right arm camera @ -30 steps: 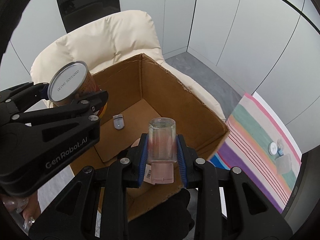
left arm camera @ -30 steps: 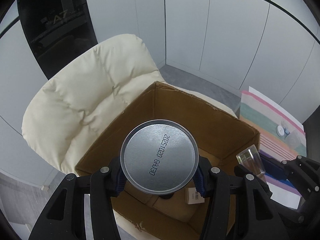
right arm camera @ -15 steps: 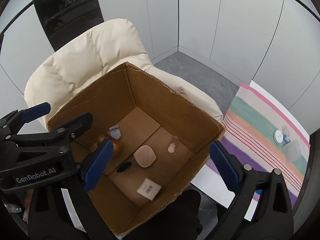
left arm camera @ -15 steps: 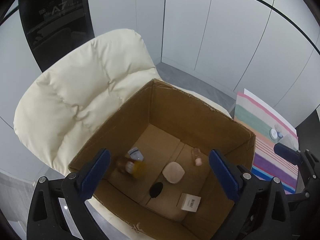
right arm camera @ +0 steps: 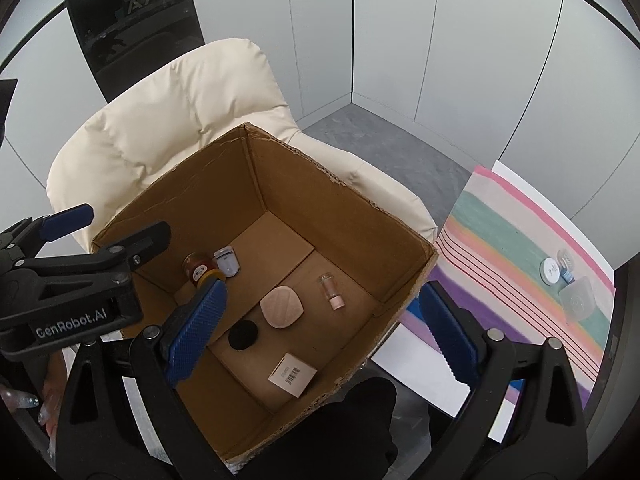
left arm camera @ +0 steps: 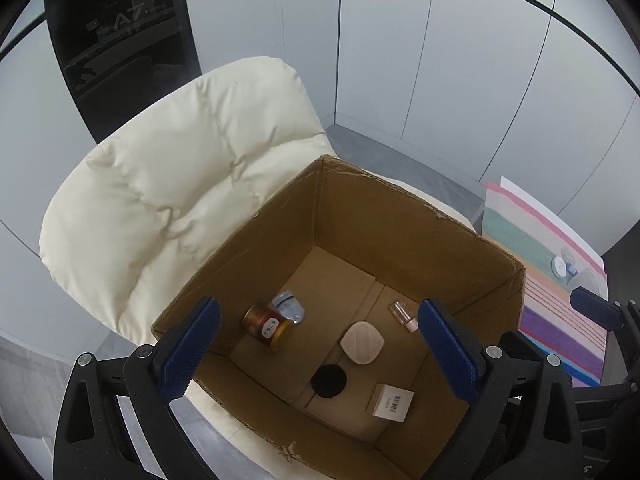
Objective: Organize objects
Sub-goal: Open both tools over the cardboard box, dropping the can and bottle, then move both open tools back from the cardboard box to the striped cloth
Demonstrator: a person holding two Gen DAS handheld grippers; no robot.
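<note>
Left wrist view: the left gripper (left arm camera: 316,346) hangs above an open cardboard box (left arm camera: 400,216), its blue pads spread wide with nothing between them. The box sits on a cream padded chair (left arm camera: 172,184). On the box floor a can (left arm camera: 266,327) lies on its side at the left, touching a small silver-blue item (left arm camera: 289,307) just beyond it. A small clear bottle (left arm camera: 403,315) lies to the right, a pink compact (left arm camera: 362,343) nearer, a black disc (left arm camera: 329,381) and a white barcoded carton (left arm camera: 393,403) nearest.

Right wrist view: the right gripper (right arm camera: 320,334) is likewise spread apart and empty over the same box (right arm camera: 328,200). The can (right arm camera: 199,269), bottle (right arm camera: 331,291), compact (right arm camera: 281,306), disc (right arm camera: 243,334) and carton (right arm camera: 292,374) lie inside. At right, a striped cloth (right arm camera: 516,248) carries a white round lid (right arm camera: 551,270) and a clear container (right arm camera: 577,298).
</note>
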